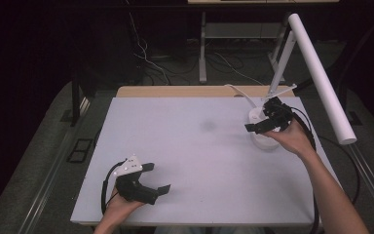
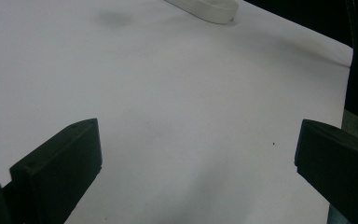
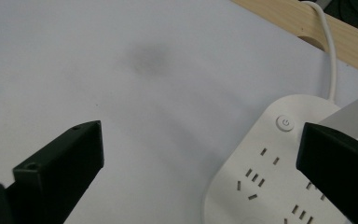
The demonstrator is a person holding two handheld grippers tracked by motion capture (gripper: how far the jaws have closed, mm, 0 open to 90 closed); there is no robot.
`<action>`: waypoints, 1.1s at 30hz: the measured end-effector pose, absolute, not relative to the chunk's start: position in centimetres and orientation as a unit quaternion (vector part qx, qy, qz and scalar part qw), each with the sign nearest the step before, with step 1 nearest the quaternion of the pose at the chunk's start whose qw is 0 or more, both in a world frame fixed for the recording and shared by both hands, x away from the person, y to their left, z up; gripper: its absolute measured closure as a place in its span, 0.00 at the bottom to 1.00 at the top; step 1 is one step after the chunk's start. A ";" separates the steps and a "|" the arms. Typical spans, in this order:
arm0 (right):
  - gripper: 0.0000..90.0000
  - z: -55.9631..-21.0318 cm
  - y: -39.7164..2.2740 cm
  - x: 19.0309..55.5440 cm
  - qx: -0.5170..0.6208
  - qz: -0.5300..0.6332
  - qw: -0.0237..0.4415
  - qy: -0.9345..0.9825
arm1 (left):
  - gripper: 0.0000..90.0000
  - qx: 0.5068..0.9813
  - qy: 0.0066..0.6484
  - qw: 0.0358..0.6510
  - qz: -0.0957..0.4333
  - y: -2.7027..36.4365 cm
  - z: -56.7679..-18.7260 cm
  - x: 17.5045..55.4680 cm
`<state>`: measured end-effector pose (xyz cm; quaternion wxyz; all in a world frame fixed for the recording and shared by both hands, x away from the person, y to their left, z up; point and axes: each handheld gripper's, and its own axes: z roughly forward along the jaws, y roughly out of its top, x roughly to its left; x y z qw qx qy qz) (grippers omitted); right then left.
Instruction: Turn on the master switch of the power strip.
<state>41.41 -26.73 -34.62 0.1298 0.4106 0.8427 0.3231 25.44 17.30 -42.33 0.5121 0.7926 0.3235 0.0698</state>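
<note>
At centre frame in the high view, my white table [image 1: 195, 161] lies almost bare, the work barely begun. At upper right a white lamp [image 1: 321, 78] slants over it, and beneath it sits the power strip [image 3: 270, 186], the thing I am after, its round switch [image 3: 285, 123] unpressed as far as I can judge and its cord [image 3: 328, 56] running off past the wooden edge. My right gripper [image 1: 258, 127] hovers over the strip at centre right, jaws wide apart, gripping nothing. My left gripper [image 1: 158, 178] idles at lower left, jaws also spread. Reaching and pressing remain.
</note>
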 end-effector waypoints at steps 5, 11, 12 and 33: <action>0.07 -34.5 -26.7 42.2 0.409 0.314 0.134 0.846 | 0.00 0.793 0.324 0.511 0.071 17.4 -42.3 25.5; 0.27 -34.0 -26.4 42.8 0.401 0.301 0.155 0.851 | 0.00 0.794 0.322 0.510 0.072 17.4 -42.3 25.5; 0.29 -33.9 -26.3 43.0 0.400 0.300 0.155 0.852 | 0.00 0.795 0.321 0.510 0.072 17.5 -42.3 25.5; 0.99 -35.1 -24.8 46.2 0.392 0.216 0.189 0.874 | 0.00 0.796 0.326 0.504 0.075 17.6 -42.4 25.7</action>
